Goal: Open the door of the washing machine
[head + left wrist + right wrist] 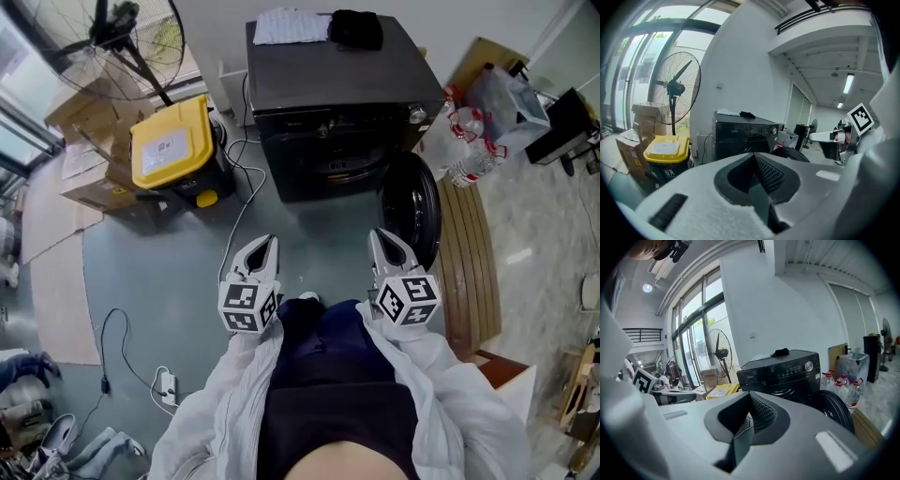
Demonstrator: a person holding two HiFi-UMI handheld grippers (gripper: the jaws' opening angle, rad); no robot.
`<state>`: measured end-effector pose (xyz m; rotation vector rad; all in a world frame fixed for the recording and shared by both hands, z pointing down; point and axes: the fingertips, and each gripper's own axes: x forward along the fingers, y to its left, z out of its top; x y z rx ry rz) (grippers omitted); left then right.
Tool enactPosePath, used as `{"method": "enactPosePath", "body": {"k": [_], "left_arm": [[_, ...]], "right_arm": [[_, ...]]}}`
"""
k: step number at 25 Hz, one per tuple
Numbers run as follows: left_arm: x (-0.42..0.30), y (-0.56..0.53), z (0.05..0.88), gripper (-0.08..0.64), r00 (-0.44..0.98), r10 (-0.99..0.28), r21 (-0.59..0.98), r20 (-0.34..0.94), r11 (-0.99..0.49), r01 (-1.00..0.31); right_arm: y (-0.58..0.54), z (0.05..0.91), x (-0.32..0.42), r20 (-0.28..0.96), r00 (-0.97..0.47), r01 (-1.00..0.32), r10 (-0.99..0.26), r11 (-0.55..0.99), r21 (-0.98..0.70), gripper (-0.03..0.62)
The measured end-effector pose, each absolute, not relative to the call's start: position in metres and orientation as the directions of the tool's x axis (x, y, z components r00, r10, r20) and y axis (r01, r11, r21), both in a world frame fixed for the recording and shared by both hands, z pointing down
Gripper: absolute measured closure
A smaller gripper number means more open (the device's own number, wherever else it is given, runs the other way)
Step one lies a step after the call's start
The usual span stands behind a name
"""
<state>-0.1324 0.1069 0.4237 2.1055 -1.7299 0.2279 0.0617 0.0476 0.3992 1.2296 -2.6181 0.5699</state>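
Door [411,211] of washing machine [328,84] stands open at its right, well ahead of me. My left gripper [263,246] and right gripper [382,240] have fingers closed, empty. A careless forward swing could bump the door shut.

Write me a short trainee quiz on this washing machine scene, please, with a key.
1. True or false: the washer door is shut.
2. In the head view, what stands left of the washer? A) yellow bin B) red chair C) blue crate
3. Fill in: the left hand-held gripper and right hand-held gripper each hold ____.
Key: 1 false, it hangs open; 2 A; 3 nothing.
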Motion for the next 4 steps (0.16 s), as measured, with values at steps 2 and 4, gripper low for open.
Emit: {"method": "enactPosePath", "body": {"k": [2,4], "left_arm": [[-0.1330,0.1052,0.4239,0.560,0.226,-0.900,0.202,0.373,-0.159,-0.966],[-0.1332,0.1033,0.4237,0.561,0.232,-0.899,0.200,0.370,-0.167,-0.966]], "right_arm": [[0.0481,0.3998,0.0603,0.332,-0.634,-0.773,-0.698,0.578,-0.260,0.584],[0.0482,0.4005,0.0598,0.333,-0.632,-0.775,-0.700,0.575,-0.261,0.584]]}}
